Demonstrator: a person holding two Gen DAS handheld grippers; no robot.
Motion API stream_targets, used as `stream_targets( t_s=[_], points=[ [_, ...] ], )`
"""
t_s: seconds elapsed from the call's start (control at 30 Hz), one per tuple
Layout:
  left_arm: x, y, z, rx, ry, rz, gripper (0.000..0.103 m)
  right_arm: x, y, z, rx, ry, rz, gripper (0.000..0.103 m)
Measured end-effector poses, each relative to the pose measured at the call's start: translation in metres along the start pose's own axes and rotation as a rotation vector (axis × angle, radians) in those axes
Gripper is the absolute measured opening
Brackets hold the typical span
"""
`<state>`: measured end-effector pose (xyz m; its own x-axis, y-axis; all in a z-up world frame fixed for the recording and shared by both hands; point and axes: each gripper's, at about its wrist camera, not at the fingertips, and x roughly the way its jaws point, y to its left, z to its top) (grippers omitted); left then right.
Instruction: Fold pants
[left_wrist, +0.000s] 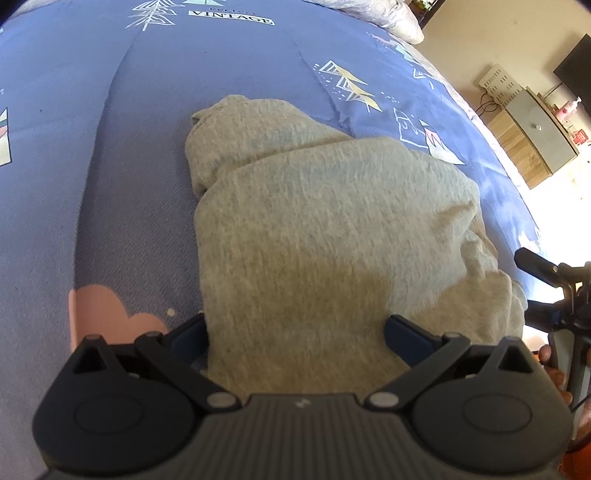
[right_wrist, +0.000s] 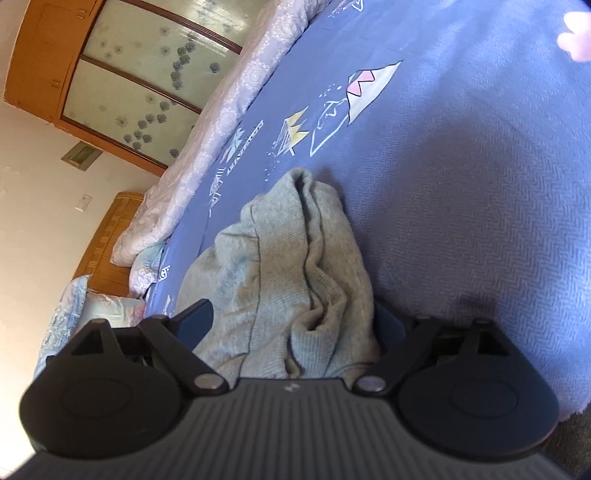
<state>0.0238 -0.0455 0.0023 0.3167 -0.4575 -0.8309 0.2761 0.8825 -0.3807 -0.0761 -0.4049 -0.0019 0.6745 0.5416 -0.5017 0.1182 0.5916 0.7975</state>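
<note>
1. Left gripper (left_wrist: 297, 334): its jaws stand wide, with the near end of the pants (left_wrist: 314, 221) between them; the pads do not pinch it.
2. The grey pants lie folded on the blue bedspread (left_wrist: 110, 166), near its front edge.
3. Right gripper (right_wrist: 295, 325): its jaws are spread wide around the bunched right end of the pants (right_wrist: 288, 266), loose.

Grey knit pants (left_wrist: 325, 229), folded into a seemingly compact bundle, flat on the blue bedspread (left_wrist: 110, 147)
</note>
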Motion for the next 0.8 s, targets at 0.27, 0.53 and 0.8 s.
stream_targets(
  t_s=[0.27,0.53,0.8],
  points=[
    [-0.0018,-0.0028,-0.0062,0.036,-0.032,0.007,0.103,0.0017,0.0007,0.0002,-0.008,0.005,0.006,0.095],
    [-0.0032,-0.0026,-0.0053,0.056,-0.022,0.003,0.103,0.0016,0.0001,-0.0025,-0.043,0.001,0.027,0.096],
    [-0.0036,-0.0063,-0.0082,0.05,-0.042,0.017,0.103,0.0022,-0.0018,-0.0036,-0.069,-0.014,0.061,0.103]
  ],
)
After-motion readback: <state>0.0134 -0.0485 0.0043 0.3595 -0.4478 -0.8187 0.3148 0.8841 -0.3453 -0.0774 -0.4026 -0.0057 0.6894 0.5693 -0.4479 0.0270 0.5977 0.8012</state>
